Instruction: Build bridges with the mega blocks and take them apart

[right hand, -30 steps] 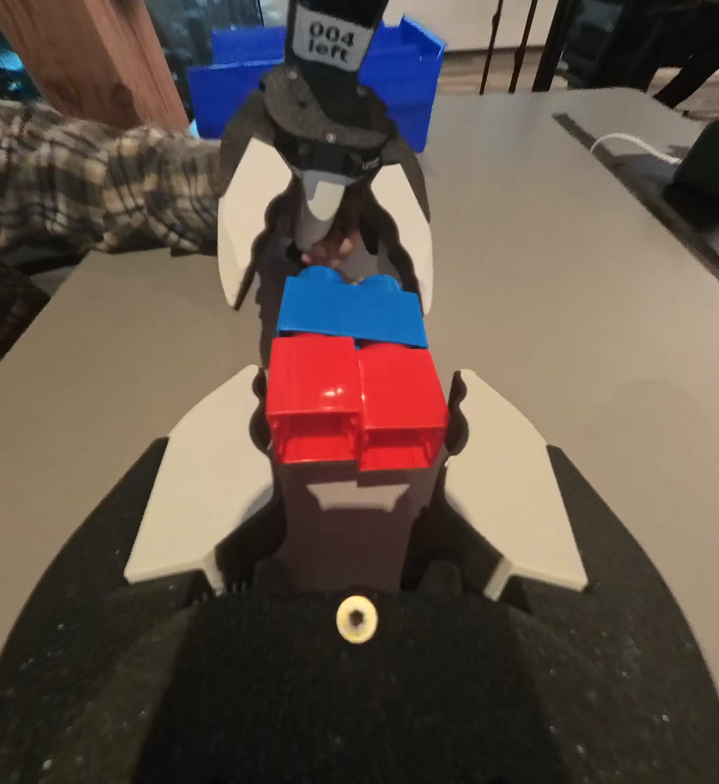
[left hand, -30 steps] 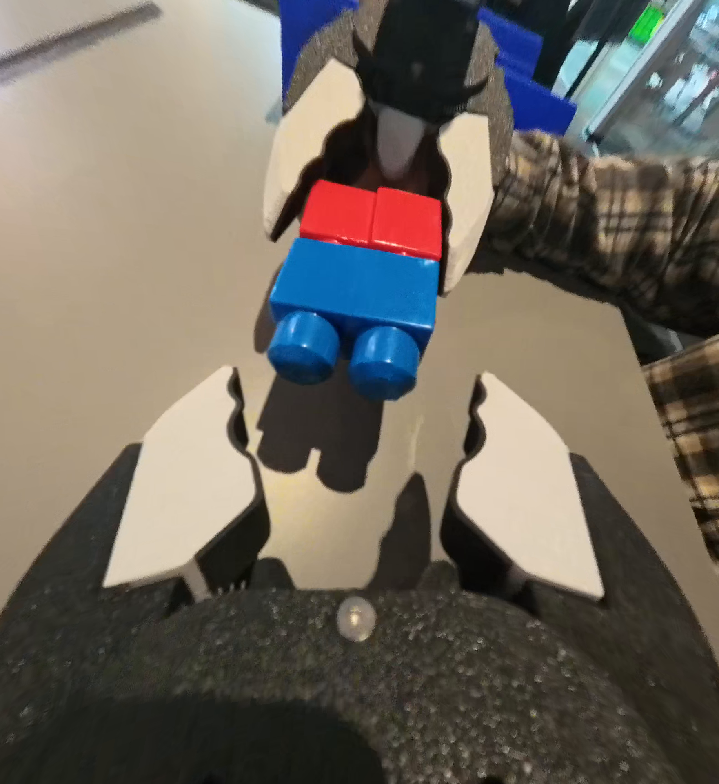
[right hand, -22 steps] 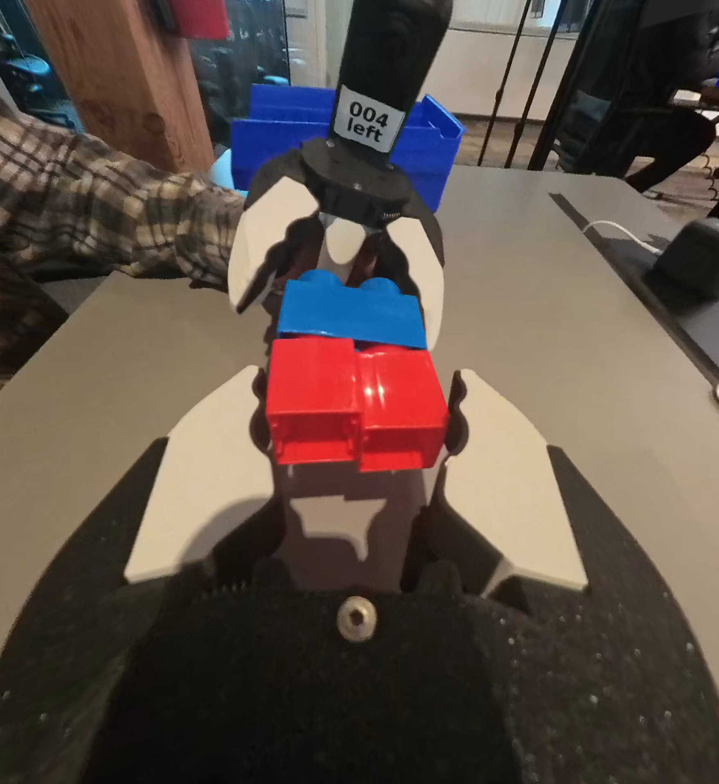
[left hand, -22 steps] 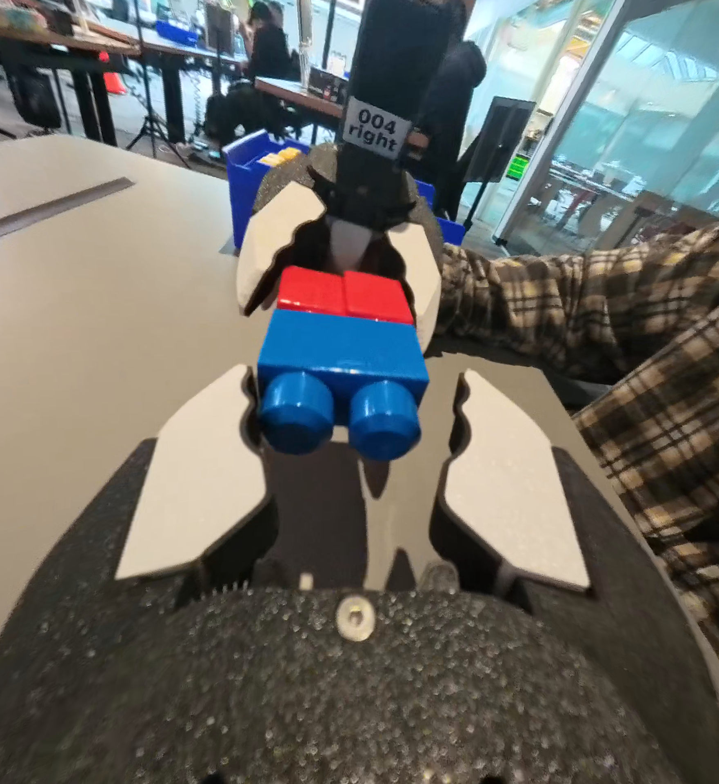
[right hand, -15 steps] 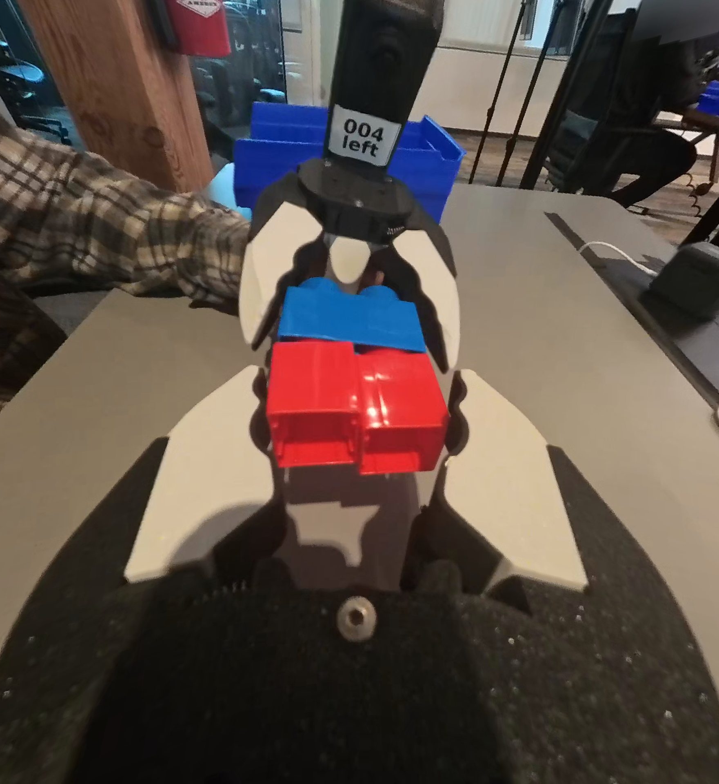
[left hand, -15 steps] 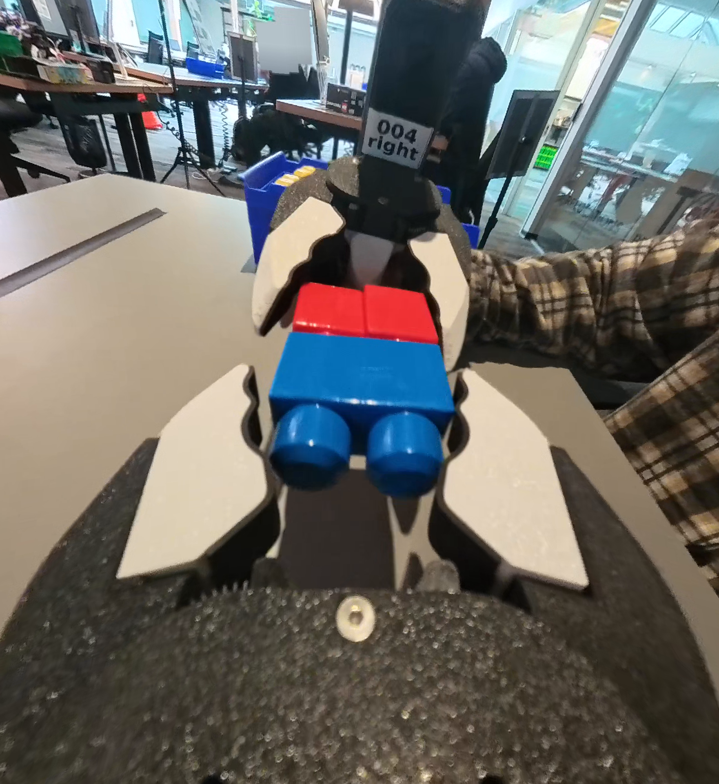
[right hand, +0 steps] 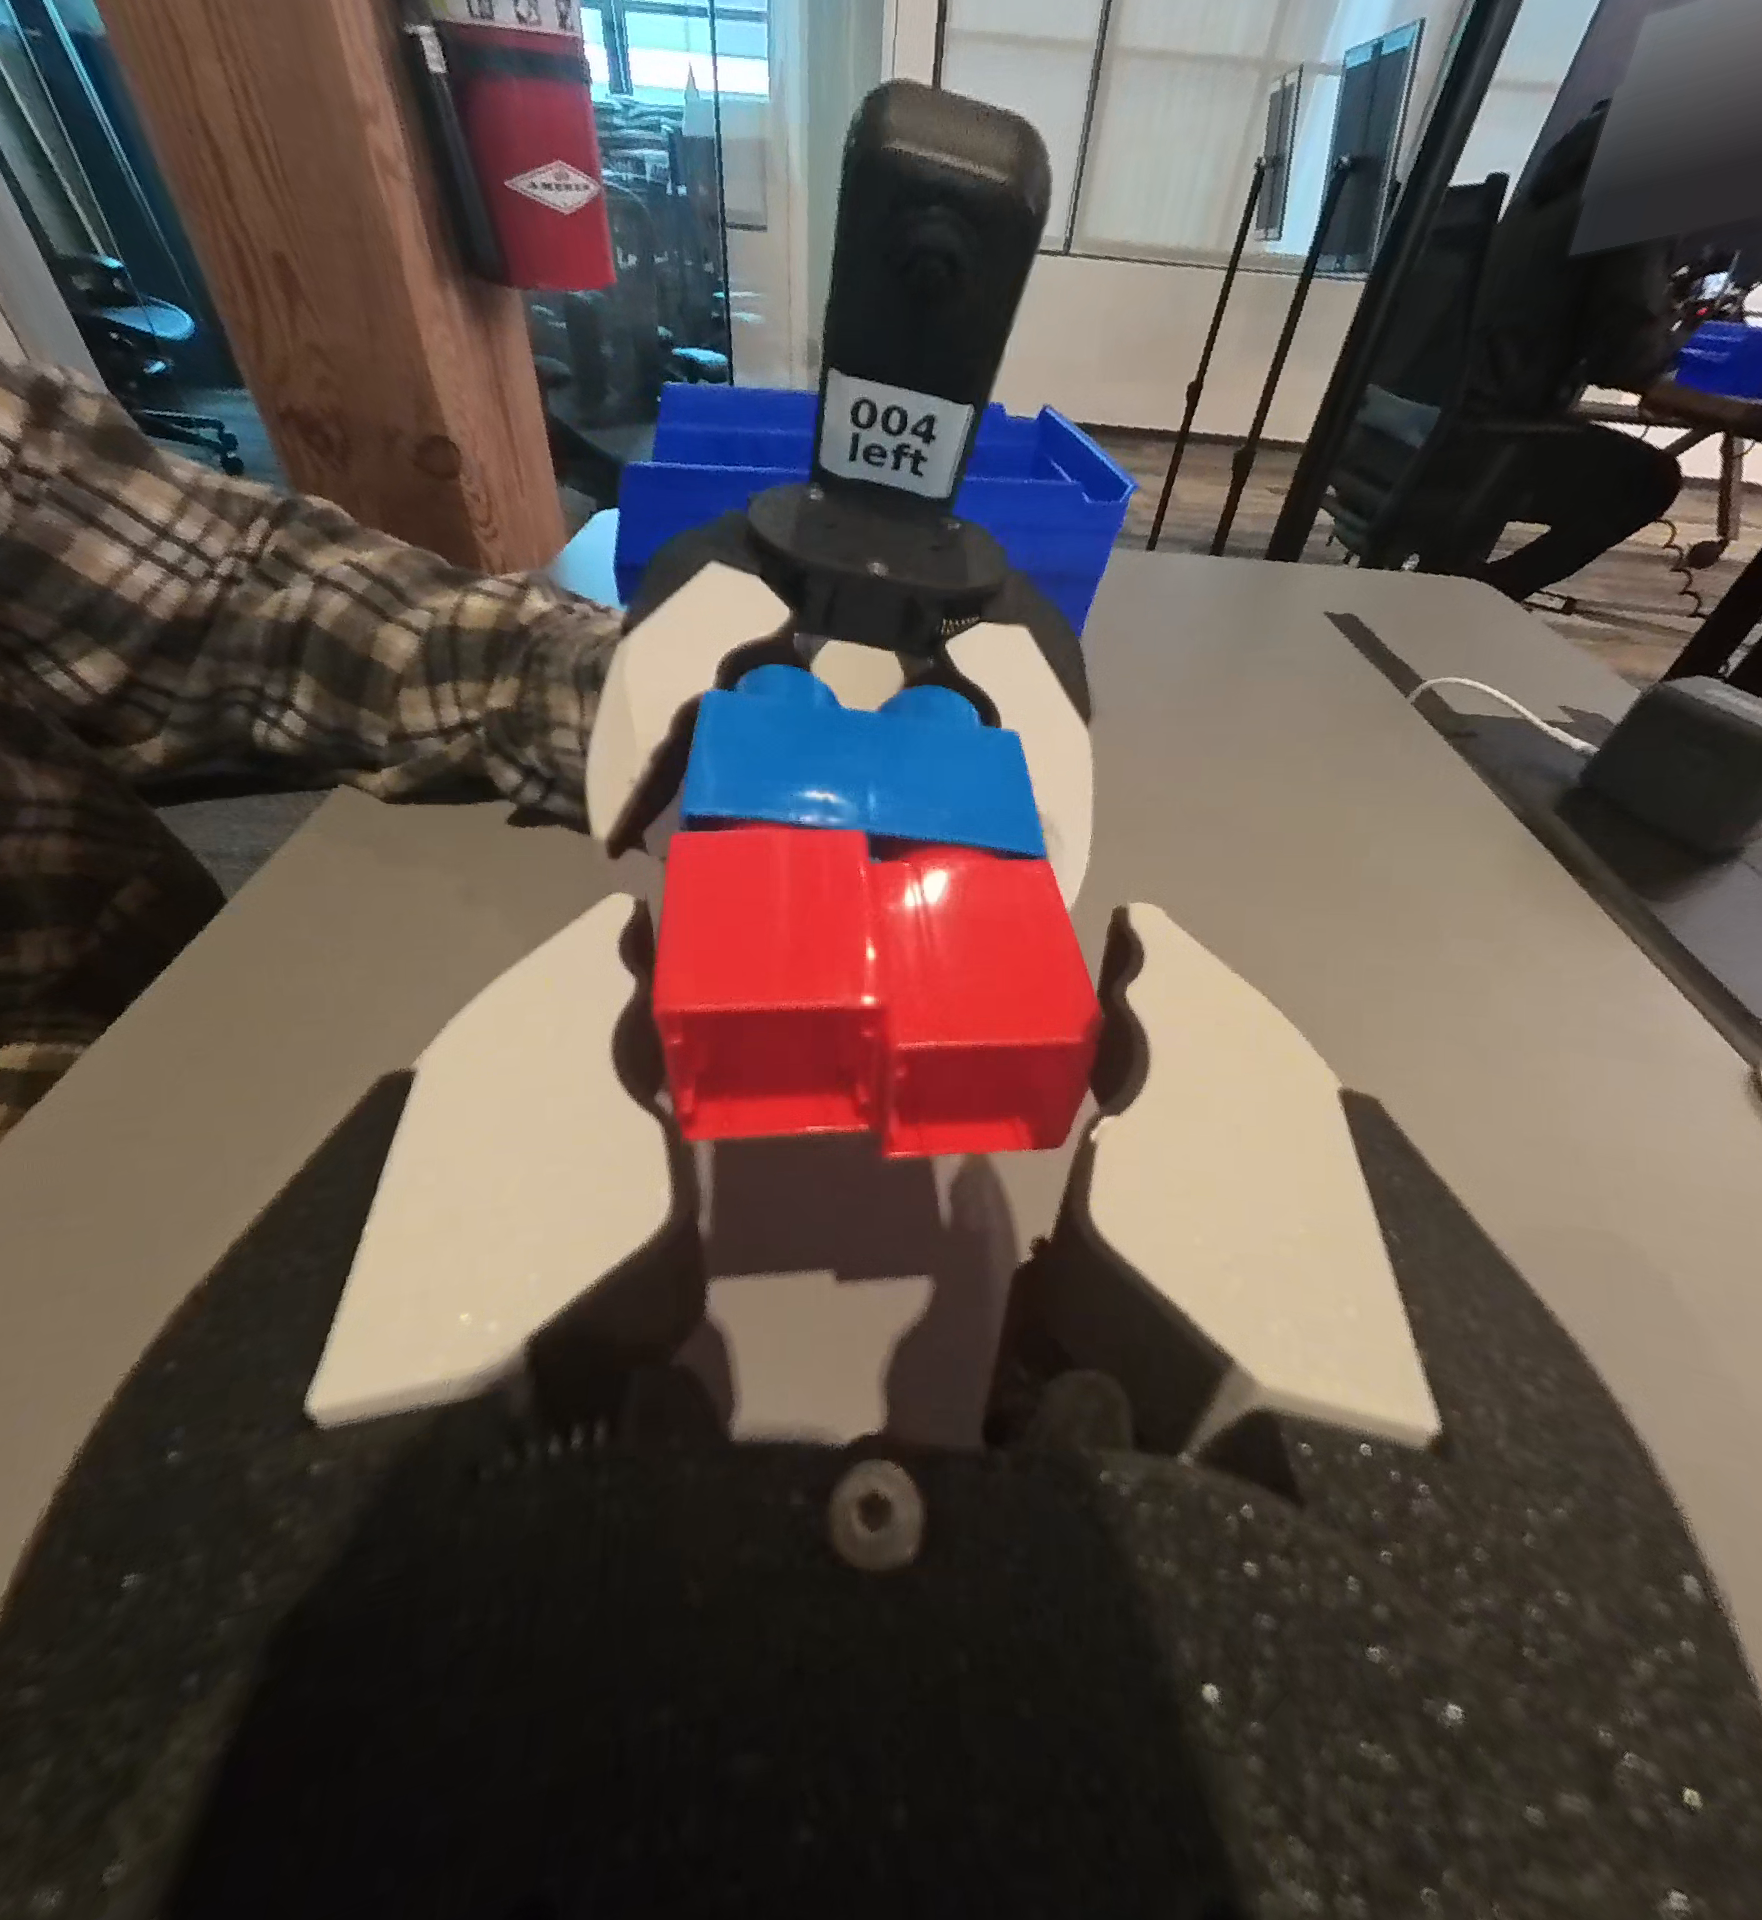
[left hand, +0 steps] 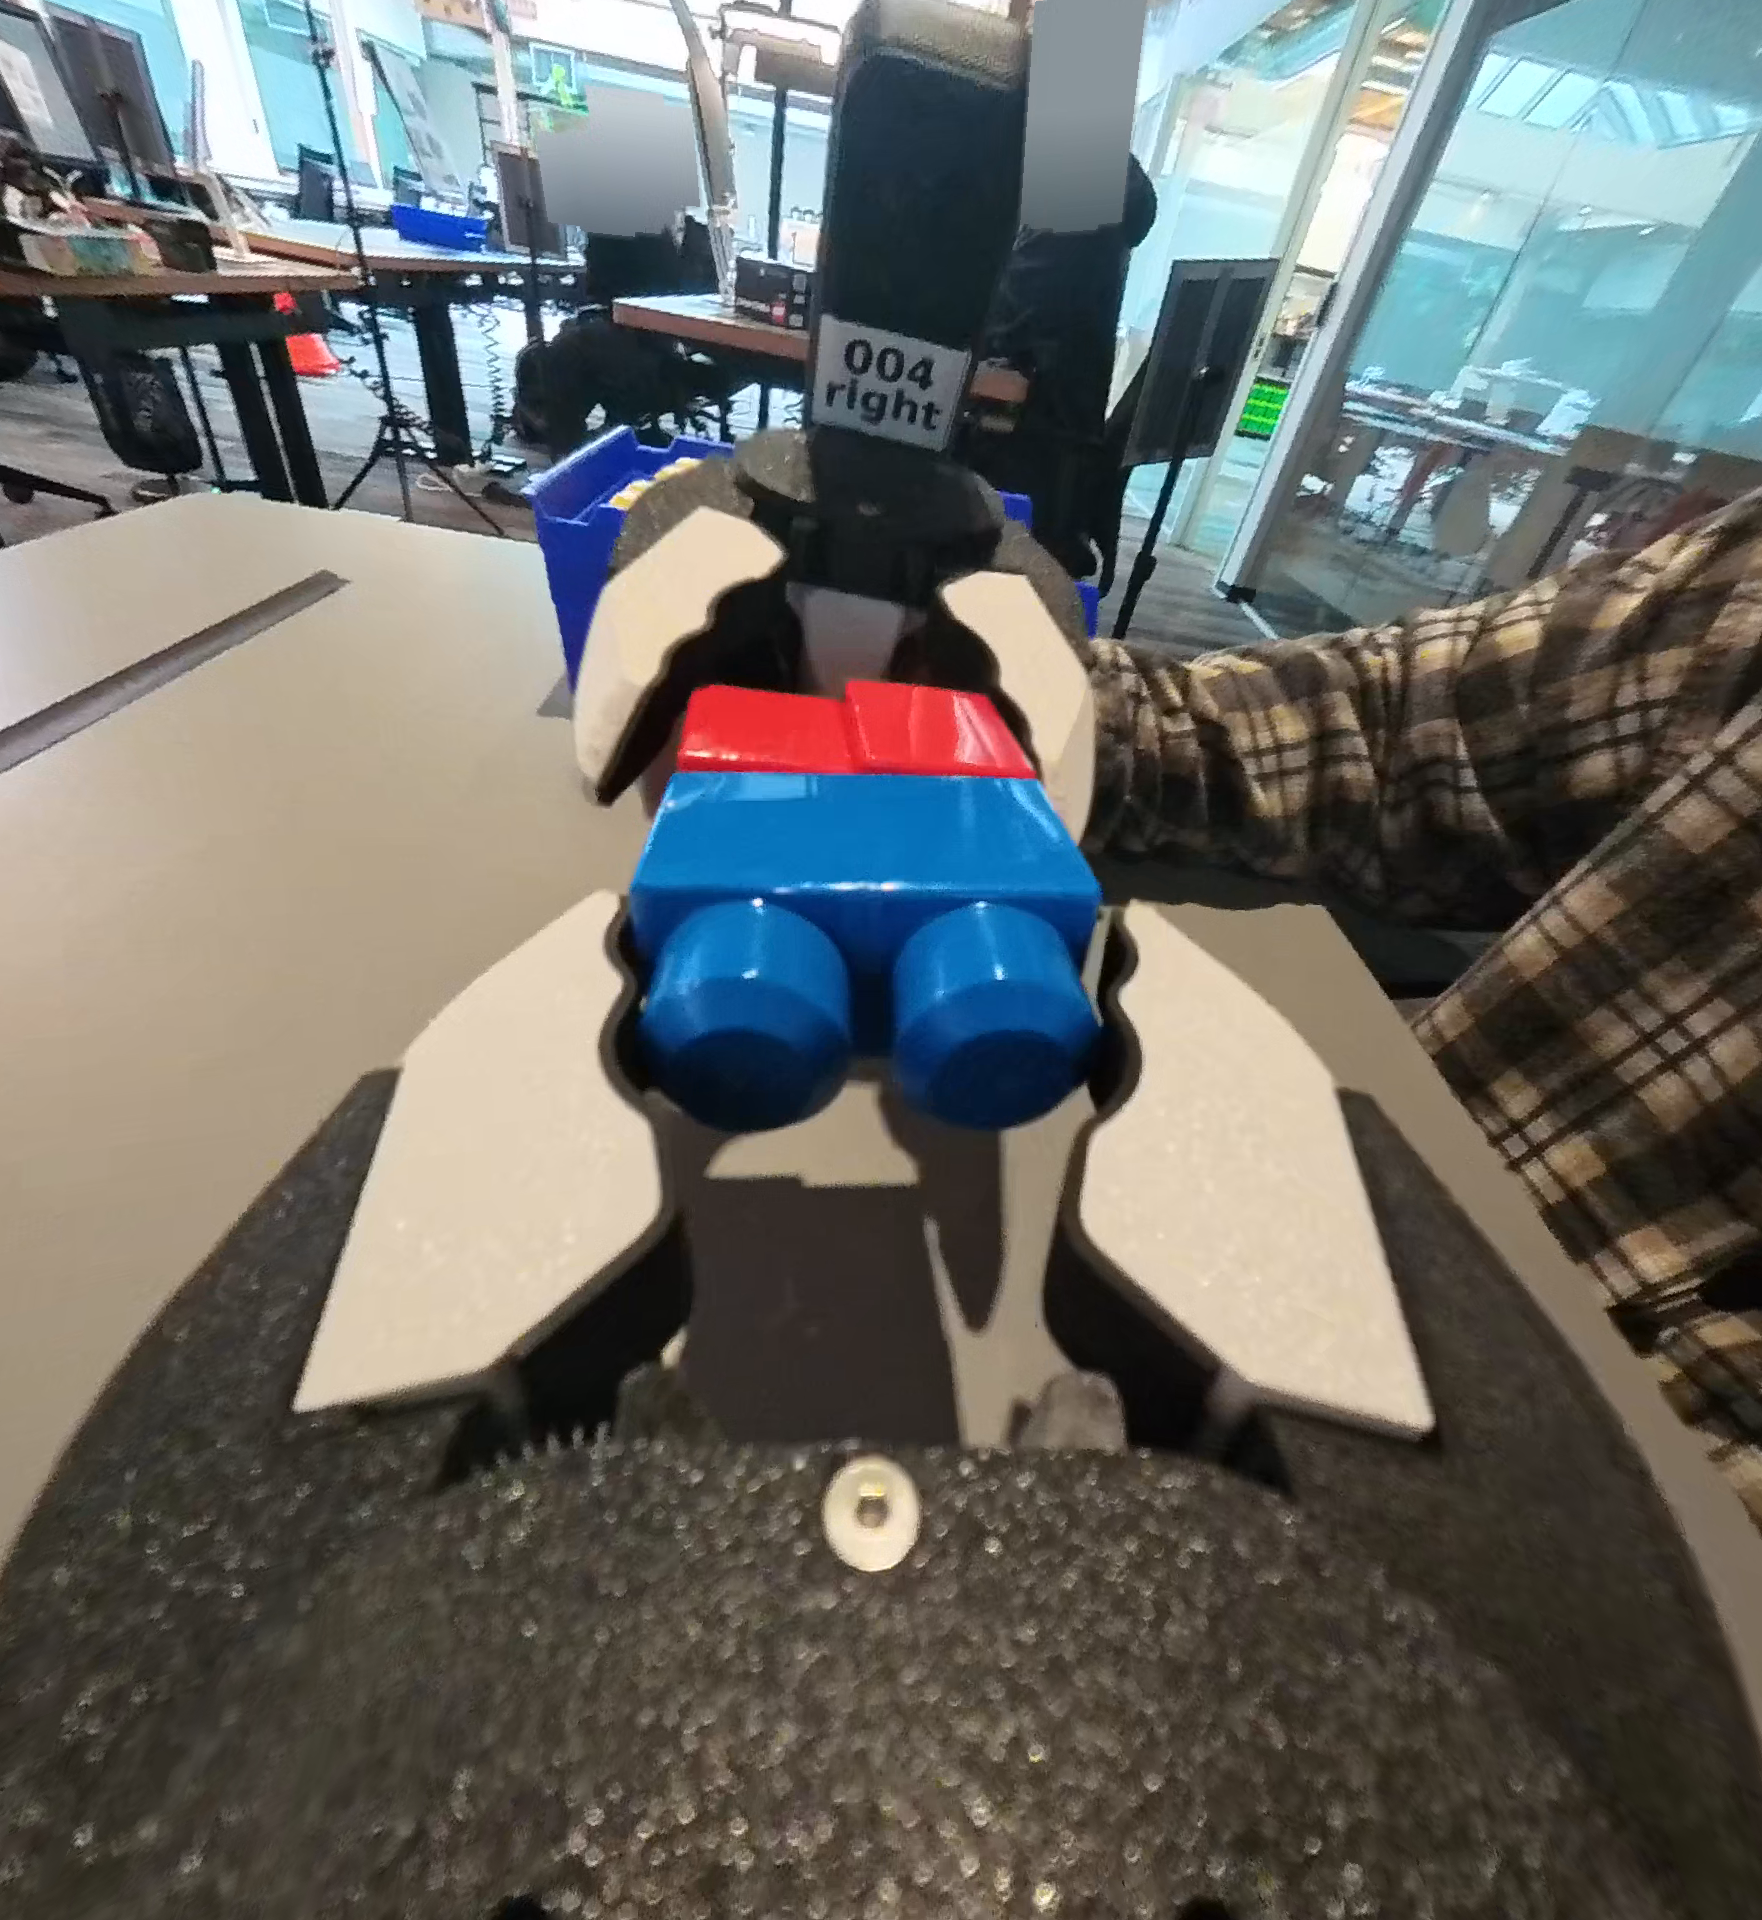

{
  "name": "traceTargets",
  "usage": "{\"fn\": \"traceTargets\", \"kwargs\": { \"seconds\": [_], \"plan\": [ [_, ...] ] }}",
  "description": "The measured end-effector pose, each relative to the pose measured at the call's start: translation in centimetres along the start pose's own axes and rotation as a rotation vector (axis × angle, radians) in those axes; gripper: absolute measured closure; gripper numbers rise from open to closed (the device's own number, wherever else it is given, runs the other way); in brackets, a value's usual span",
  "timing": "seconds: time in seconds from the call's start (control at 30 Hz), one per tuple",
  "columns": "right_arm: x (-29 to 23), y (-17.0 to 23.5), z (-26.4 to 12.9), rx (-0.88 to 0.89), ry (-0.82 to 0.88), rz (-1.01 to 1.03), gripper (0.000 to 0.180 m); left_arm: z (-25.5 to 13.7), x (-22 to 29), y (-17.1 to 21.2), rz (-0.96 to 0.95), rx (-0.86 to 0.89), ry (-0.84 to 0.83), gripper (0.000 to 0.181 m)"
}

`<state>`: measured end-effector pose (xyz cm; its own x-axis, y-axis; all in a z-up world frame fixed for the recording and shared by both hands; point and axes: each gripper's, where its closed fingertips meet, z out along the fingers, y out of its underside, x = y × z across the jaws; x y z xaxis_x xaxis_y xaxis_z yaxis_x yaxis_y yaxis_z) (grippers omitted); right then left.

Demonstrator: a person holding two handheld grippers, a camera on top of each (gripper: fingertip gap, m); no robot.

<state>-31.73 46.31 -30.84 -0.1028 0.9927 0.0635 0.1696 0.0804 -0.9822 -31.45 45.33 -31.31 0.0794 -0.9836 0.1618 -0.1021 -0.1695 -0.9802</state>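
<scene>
Blue plastic, the blue block (left hand: 861,852) sat pinched between the white fingers (left hand: 503,1195) of the left claw (left hand: 861,997), its two studs pointing back toward that claw's base. Snapped to its far end were two red blocks (right hand: 872,997), side by side, and the right claw (right hand: 877,997) was clamped on those from the opposite side, hollow undersides facing its own base. So the small stack hung in the air between the two claws, above the grey bench (left hand: 181,831). Plaid sleeves (left hand: 1479,779) reached in on either side. Behind each opposing claw stood a blue bin (right hand: 1043,499) at the bench's far edge.
</scene>
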Motion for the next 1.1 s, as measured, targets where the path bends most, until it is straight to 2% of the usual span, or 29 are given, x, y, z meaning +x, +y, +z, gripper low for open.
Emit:
{"fn": "traceTargets", "kwargs": {
  "seconds": [0.13,0.67,0.93,1.1],
  "plan": [
    [0.0,0.1,0.1,-0.019,0.013,-0.019,0.098,0.4,-0.2,0.5,-0.006,-0.037,-0.023,0.097],
    [-0.4,-0.4,-0.2,-0.017,0.005,-0.035,0.098,0.2,0.2,-0.9,0.079,0.023,-0.061,0.097],
    [-0.6,-0.1,0.1,-0.031,-0.006,-0.026,0.098,0.0,0.5,-1.1,0.064,0.034,-0.037,0.097],
    [-0.2,-1.0,0.1,0.048,-0.001,0.013,0.097,-0.1,0.4,-1.8,0.023,0.082,-0.050,0.098]
  ]
}}
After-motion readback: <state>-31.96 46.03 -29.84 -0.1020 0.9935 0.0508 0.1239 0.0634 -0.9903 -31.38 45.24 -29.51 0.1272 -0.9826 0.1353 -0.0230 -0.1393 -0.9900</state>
